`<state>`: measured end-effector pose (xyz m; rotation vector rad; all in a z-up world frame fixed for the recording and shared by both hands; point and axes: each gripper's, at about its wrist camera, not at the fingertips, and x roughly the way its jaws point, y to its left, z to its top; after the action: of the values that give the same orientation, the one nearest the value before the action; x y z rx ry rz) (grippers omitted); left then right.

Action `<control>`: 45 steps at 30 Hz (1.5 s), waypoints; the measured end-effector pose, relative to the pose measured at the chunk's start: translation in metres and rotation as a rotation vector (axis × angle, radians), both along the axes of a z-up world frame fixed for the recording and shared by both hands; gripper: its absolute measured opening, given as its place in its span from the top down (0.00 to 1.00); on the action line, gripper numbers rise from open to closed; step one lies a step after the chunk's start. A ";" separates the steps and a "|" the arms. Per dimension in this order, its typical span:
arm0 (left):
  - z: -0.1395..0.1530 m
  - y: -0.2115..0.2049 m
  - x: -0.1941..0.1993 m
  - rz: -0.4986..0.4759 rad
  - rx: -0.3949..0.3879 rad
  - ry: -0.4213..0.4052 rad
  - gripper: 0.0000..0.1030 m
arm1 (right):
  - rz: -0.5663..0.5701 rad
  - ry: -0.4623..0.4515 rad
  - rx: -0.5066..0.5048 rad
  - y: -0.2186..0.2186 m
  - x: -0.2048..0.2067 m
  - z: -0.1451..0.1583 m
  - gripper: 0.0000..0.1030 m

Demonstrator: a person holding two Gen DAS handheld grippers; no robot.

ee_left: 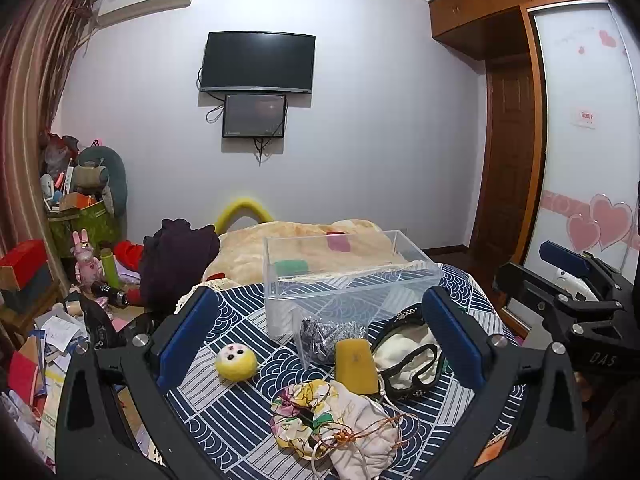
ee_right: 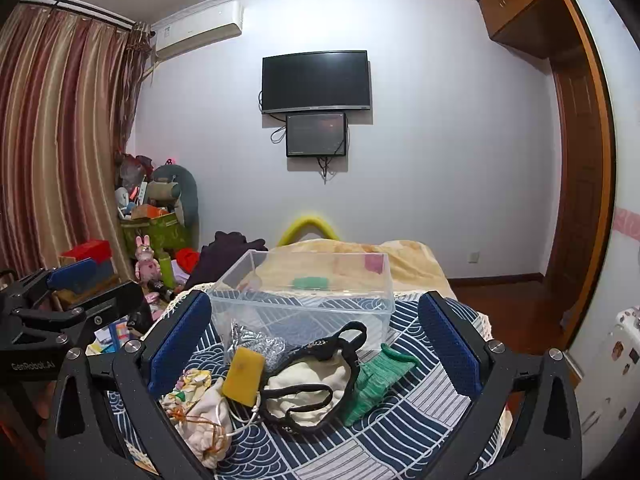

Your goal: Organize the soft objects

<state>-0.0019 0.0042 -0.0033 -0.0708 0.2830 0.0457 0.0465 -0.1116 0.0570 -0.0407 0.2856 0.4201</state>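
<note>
On the blue patterned cloth [ee_left: 224, 424] lie soft items: a yellow plush ball [ee_left: 236, 363], a yellow sponge [ee_left: 356, 366], a floral scrunchie [ee_left: 306, 414], a beige drawstring pouch [ee_left: 362, 438], a grey glitter bag [ee_left: 332, 336] and a cream mask with black straps [ee_left: 408, 354]. A green knit piece [ee_right: 378, 380] shows in the right wrist view. A clear plastic box [ee_left: 344, 280] stands behind them. My left gripper [ee_left: 320, 340] is open above the pile. My right gripper [ee_right: 316, 344] is open above the mask [ee_right: 308, 380] and sponge [ee_right: 244, 376]. Both hold nothing.
The cloth covers a small table in front of a bed with a beige blanket [ee_left: 304, 240]. Clutter, a pink rabbit toy [ee_left: 86, 260] and boxes fill the floor at left. A wardrobe [ee_left: 580, 140] stands at right. The right gripper's body [ee_left: 568, 296] shows at the left view's right edge.
</note>
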 end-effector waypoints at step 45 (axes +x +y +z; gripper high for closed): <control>0.001 -0.002 0.000 0.002 0.003 0.013 0.00 | 0.005 -0.001 0.009 -0.002 -0.003 0.000 0.00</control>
<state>-0.0015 0.0026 -0.0019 -0.0678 0.2963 0.0483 0.0436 -0.1133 0.0571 -0.0329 0.2828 0.4268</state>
